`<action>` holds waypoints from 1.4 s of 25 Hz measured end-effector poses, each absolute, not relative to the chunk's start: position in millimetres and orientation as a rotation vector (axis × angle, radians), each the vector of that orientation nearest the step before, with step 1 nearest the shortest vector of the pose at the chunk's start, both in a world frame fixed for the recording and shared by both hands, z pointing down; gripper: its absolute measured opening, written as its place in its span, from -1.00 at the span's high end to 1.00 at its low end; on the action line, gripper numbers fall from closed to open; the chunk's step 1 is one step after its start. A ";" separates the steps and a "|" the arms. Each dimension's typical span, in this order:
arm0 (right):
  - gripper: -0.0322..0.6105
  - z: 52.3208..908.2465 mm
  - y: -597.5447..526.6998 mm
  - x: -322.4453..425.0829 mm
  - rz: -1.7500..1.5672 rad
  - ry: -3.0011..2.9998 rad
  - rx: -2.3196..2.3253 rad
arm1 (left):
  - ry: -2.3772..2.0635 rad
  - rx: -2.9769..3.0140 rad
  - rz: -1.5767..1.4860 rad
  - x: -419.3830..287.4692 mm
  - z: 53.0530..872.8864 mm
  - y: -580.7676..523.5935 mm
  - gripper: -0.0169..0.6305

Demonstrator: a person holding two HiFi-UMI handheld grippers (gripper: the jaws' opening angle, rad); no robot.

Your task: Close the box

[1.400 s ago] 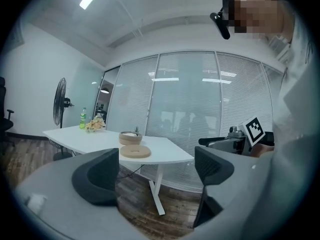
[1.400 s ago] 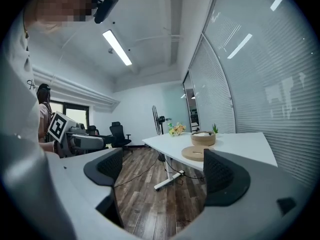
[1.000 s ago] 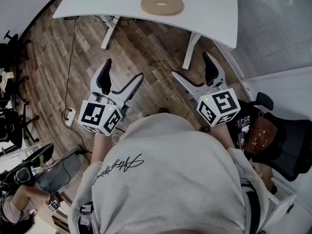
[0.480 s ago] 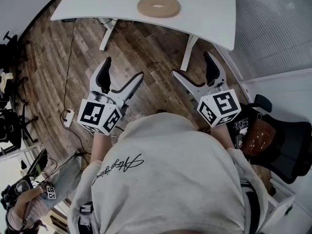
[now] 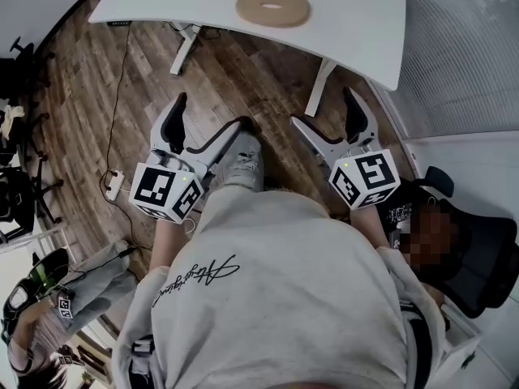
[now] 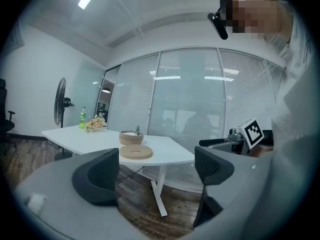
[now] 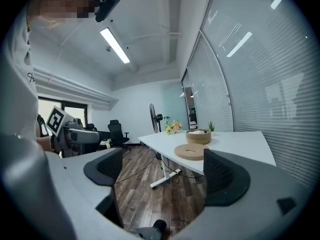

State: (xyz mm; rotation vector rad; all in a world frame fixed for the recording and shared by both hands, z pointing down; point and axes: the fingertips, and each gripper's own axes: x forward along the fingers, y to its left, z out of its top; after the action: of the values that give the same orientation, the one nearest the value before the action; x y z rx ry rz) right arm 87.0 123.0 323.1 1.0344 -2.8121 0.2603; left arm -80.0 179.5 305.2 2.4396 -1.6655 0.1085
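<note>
You hold both grippers out in front of your chest, above the brown wood-plank floor (image 5: 235,71) and well short of the white table with white legs (image 5: 349,14). Your left gripper (image 5: 209,112) is released. In the left gripper view (image 6: 155,171) its dark pads stand wide apart, and only floor and a table leg show in the gap. Your right gripper (image 5: 323,108) is released too. In the right gripper view (image 7: 165,171) its jaws are spread with nothing between them but floor.

The round tan wooden box (image 6: 131,137) stands open on the table, near the rounded corner. The flat round tan lid (image 5: 272,6) lies on the tabletop just beside it, on the side nearer you. Neither gripper touches either one. Something pale seems to sit inside the box, though it is too small to make out.

Farther along the table stand a small bunch of flowers (image 6: 95,124) and a green bottle (image 6: 82,119), with a black standing fan (image 6: 60,104) beyond them. Your grey sneaker (image 5: 241,160) shows on the floor between the two grippers
</note>
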 end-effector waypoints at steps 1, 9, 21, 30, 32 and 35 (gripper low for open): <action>-0.63 322.2 119.8 85.3 0.255 -2.813 1.032 | -1.662 2.441 0.112 -80.3 306.1 176.5 -0.46; -0.63 322.9 85.9 76.9 0.213 -2.797 1.048 | -1.627 2.477 0.098 -86.1 316.0 135.8 -0.46; -0.62 329.3 -5.6 38.8 0.186 -2.790 1.063 | -1.548 2.546 0.154 -118.2 322.9 32.6 -0.46; -0.61 312.7 -81.7 6.9 0.176 -2.788 1.137 | -1.477 2.612 0.164 -147.1 305.9 -50.5 -0.46; -0.61 309.3 -96.3 -0.1 0.172 -2.785 1.148 | -1.465 2.621 0.164 -153.2 303.0 -66.2 -0.46; -0.61 306.5 -117.4 -7.9 0.176 -2.780 1.168 | -1.450 2.630 0.174 -161.8 301.6 -89.4 -0.46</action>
State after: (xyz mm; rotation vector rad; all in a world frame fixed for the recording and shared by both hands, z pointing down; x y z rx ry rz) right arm -7.9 -117.4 306.5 1.1680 -2.7801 0.1758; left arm -161.8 -89.4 301.6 2.6295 -1.4503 0.1738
